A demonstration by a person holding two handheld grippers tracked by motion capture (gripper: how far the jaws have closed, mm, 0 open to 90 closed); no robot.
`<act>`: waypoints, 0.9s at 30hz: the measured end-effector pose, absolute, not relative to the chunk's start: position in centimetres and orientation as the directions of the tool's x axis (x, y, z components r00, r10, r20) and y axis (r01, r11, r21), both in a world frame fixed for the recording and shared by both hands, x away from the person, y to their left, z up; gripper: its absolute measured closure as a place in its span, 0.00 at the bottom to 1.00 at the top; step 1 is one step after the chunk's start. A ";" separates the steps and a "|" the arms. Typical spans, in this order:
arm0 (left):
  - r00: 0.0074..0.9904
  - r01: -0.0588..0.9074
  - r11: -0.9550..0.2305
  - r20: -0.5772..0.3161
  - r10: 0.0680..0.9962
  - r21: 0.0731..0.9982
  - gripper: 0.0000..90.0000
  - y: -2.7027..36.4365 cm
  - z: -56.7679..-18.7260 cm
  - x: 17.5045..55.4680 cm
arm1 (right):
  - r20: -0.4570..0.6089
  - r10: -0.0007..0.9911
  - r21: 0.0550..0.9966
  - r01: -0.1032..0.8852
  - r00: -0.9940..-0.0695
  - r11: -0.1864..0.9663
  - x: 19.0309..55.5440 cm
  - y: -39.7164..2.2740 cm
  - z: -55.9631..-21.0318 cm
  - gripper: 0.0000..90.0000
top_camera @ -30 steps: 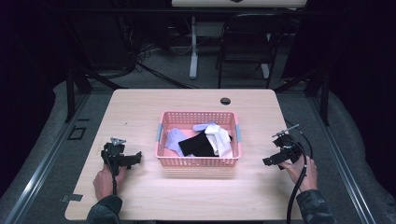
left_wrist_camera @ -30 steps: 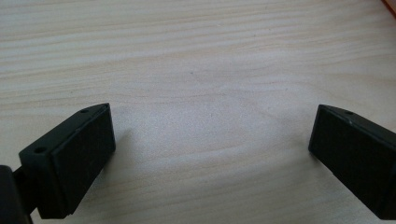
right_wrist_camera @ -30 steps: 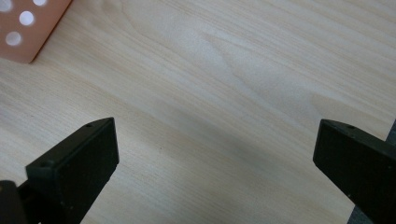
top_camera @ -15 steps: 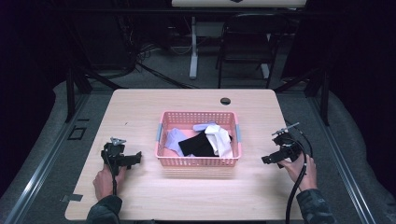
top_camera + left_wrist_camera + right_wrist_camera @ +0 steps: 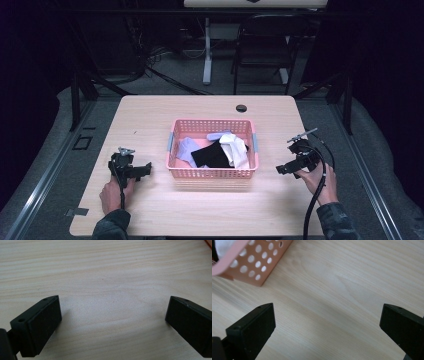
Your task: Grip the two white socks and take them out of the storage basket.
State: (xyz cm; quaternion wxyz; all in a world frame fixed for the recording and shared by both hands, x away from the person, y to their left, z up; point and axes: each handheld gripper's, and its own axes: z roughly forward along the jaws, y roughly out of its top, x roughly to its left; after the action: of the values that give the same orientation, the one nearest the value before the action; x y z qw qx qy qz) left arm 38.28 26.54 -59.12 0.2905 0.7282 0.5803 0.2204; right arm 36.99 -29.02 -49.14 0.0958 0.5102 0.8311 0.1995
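Note:
A pink perforated basket (image 5: pixel 212 172) stands in the middle of the wooden table (image 5: pixel 165 115). Inside it lie a black cloth (image 5: pixel 209 156), a white cloth (image 5: pixel 235 149) and a lavender cloth (image 5: pixel 185 148). My left gripper (image 5: pixel 145 170) rests on the table left of the basket, held by a hand, open with bare wood between its jaws (image 5: pixel 112 315). My right gripper (image 5: pixel 281 169) sits right of the basket, tilted down toward the table, open and holding nothing (image 5: pixel 327 320). A corner of the basket (image 5: pixel 257 262) shows at the upper left of the right gripper view.
A small dark round hole (image 5: pixel 241 108) lies near the table's far edge. Behind the table stand a chair (image 5: pixel 262 45) and a white desk leg (image 5: pixel 207 50) on the dark floor. A cable (image 5: pixel 315 200) trails from the right gripper along the forearm.

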 end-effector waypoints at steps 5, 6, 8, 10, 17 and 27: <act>0.233 0.717 -0.163 -0.013 0.972 0.678 0.01 26.6 -59.1 38.3 | 0.041 0.881 0.447 0.797 -0.471 0.405 37.1 -28.4 -48.2 0.00; 0.232 0.718 -0.162 -0.014 0.973 0.677 0.01 26.6 -59.1 38.3 | 0.050 0.878 0.457 0.793 -0.476 0.404 37.3 -28.0 -47.7 0.00; 0.232 0.718 -0.162 -0.014 0.973 0.677 0.01 26.6 -59.1 38.3 | 0.044 0.876 0.459 0.789 -0.480 0.409 37.4 -27.9 -47.4 0.00; 0.232 0.718 -0.162 -0.013 0.973 0.677 0.01 26.6 -59.1 38.3 | 0.036 0.867 0.472 0.773 -0.496 0.423 37.7 -27.1 -46.9 0.00; 0.234 0.718 -0.162 -0.016 0.972 0.677 0.01 26.6 -59.1 38.3 | 0.012 0.852 0.479 0.751 -0.524 0.455 38.5 -25.9 -45.6 0.00; 0.234 0.718 -0.162 -0.015 0.972 0.676 0.01 26.6 -59.1 38.3 | 0.003 0.829 0.498 0.719 -0.560 0.484 40.0 -23.4 -43.6 0.00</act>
State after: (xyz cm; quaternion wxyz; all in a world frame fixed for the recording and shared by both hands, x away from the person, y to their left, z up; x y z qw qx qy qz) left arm 38.28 26.58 -59.09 0.2896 0.7301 0.5789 0.2191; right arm 39.99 -23.36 -43.56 0.1199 0.4537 0.8530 0.2283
